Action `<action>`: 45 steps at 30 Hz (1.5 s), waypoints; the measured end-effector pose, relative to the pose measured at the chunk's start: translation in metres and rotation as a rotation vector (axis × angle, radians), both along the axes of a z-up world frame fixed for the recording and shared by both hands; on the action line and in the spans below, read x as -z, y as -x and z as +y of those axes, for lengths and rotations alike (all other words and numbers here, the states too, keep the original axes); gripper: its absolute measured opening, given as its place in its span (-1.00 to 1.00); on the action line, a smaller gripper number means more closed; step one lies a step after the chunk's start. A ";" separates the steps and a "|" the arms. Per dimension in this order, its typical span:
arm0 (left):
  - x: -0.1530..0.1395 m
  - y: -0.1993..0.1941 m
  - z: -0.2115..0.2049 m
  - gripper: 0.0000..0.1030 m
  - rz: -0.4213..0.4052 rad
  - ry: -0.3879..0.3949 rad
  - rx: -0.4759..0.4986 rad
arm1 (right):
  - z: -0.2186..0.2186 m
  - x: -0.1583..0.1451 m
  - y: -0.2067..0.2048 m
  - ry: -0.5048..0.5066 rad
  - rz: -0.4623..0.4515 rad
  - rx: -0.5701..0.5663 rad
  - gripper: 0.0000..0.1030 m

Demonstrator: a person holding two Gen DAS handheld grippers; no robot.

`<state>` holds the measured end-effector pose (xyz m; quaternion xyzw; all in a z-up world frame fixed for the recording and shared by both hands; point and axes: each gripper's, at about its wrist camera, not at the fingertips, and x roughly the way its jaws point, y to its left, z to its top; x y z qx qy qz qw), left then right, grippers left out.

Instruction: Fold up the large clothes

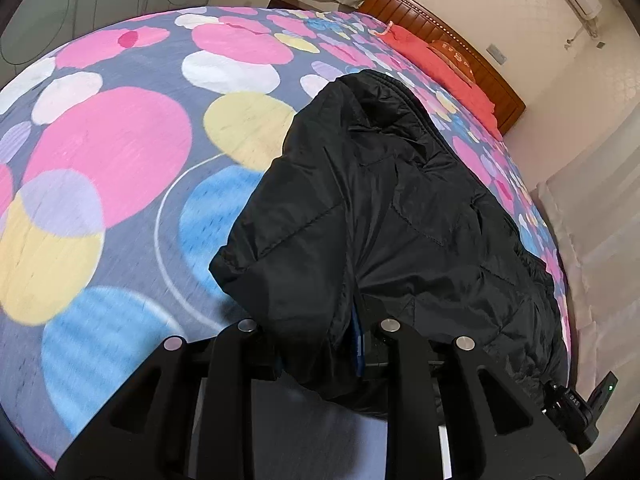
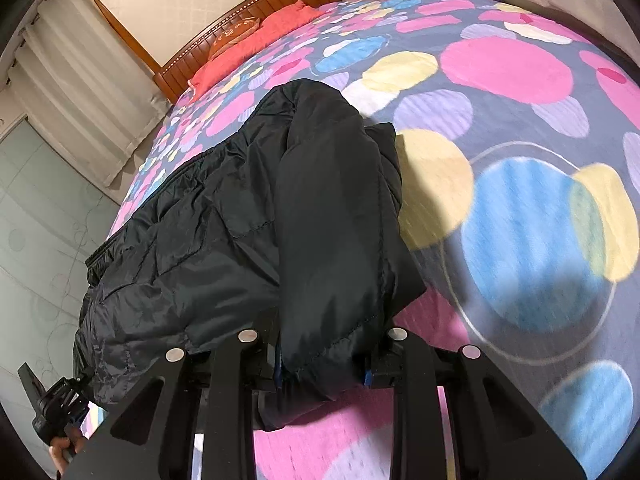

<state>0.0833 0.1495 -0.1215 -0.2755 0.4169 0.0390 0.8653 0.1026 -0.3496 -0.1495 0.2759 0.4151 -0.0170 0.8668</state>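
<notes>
In the left wrist view, the left gripper [image 1: 320,344] is seen closed on a bunched edge of the black padded jacket [image 1: 400,208], the fabric being pinched between the jaws and spilling forward over them. The jacket is draped from the jaws out across the bedspread [image 1: 112,152], toward the side of the bed that leads up to the wooden headboard [image 1: 452,36] and the red pillow [image 1: 440,68]. The step in hand is judged to be a carried fold: an edge is lifted and drawn across the bed.

In the right wrist view, the right gripper [image 2: 324,356] is likewise clamped on a thick roll of the jacket [image 2: 224,240], which is held between the jaws and hangs just above the bedspread [image 2: 520,200]. The rest of the jacket trails toward the bed's side edge, where the other handheld gripper [image 2: 60,408] is glimpsed. Next, both held ends would need to be laid level over the jacket's body, edges aligned, before being released.
</notes>
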 end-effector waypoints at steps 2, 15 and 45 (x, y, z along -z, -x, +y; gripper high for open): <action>0.000 0.005 0.000 -0.55 -0.002 0.003 0.000 | -0.001 -0.001 0.004 0.000 0.001 0.001 -0.48; 0.004 0.014 0.000 -0.53 -0.003 -0.022 0.018 | -0.003 0.002 0.004 0.002 0.008 0.006 -0.36; -0.022 0.016 0.062 0.46 0.006 -0.070 0.115 | 0.005 -0.054 0.065 0.416 0.063 0.053 0.04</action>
